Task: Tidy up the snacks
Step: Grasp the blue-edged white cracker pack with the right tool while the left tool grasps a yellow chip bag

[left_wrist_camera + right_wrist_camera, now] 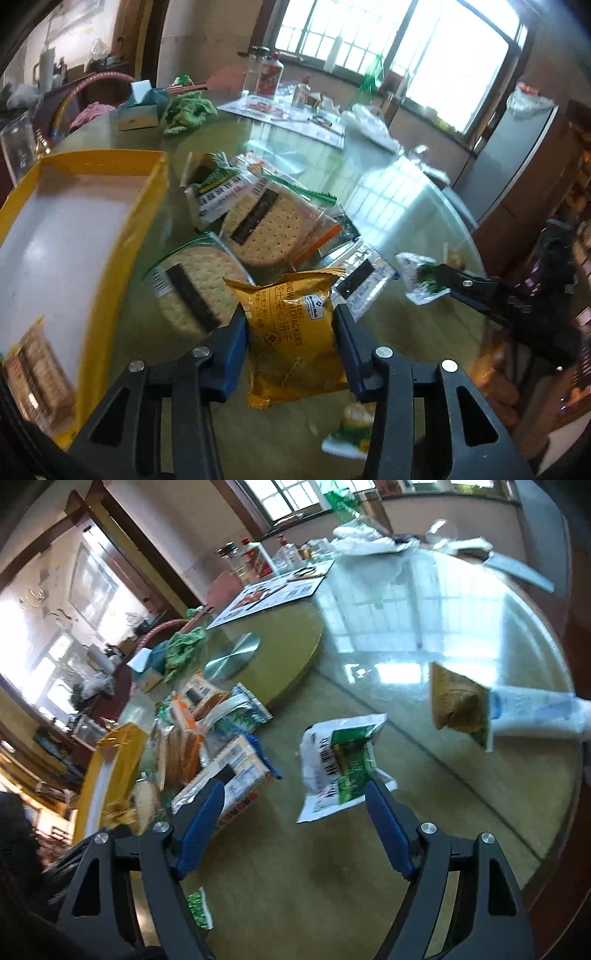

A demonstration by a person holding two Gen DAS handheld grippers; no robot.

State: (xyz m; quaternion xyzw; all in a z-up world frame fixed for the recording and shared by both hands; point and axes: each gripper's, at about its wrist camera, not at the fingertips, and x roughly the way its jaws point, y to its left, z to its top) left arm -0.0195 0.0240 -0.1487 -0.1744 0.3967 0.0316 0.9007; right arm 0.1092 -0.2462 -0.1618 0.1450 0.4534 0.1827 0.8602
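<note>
My left gripper is shut on a gold sandwich-cracker packet and holds it above the glass table, to the right of the yellow box. The box has a white floor and one cracker pack in its near corner. A pile of clear-wrapped cracker packs lies behind the gold packet. My right gripper is open; a white-and-green snack packet hangs by its right finger, and I cannot tell whether it is gripped. That gripper also shows in the left wrist view, with the packet at its tip.
A round glass table with a turntable. A brown-and-white packet lies at the right. A small green packet lies near me. Bottles, papers, a green cloth and a tissue box stand at the far side.
</note>
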